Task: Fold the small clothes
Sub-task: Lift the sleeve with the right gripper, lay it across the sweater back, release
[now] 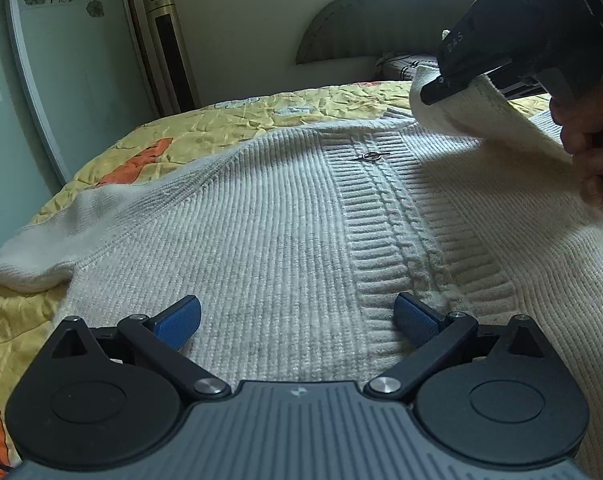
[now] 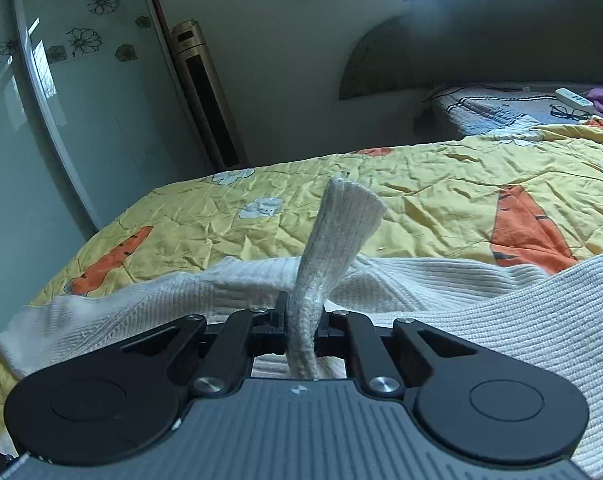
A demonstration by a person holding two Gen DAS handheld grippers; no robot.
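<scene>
A cream ribbed-knit cardigan (image 1: 269,216) lies spread flat on the bed, its button band running up the middle with a small metal ring (image 1: 368,156) on it. My left gripper (image 1: 297,316) hovers low over the cardigan's near hem, jaws wide open, blue pads (image 1: 181,320) apart and nothing between them. My right gripper (image 2: 303,320) is shut on a sleeve cuff (image 2: 341,224), which sticks up past its fingers. In the left wrist view that right gripper (image 1: 453,88) is at the upper right, a hand (image 1: 585,140) holding it, lifting the sleeve (image 1: 477,112) over the cardigan's body.
A yellow quilt with orange carrot prints (image 2: 441,184) covers the bed. A grey pillow (image 2: 497,112) with glasses (image 2: 569,113) and a white remote (image 2: 573,98) lies at the far right. A tall gold air conditioner (image 2: 205,92) stands beside a glass wardrobe door (image 2: 81,112) behind the bed.
</scene>
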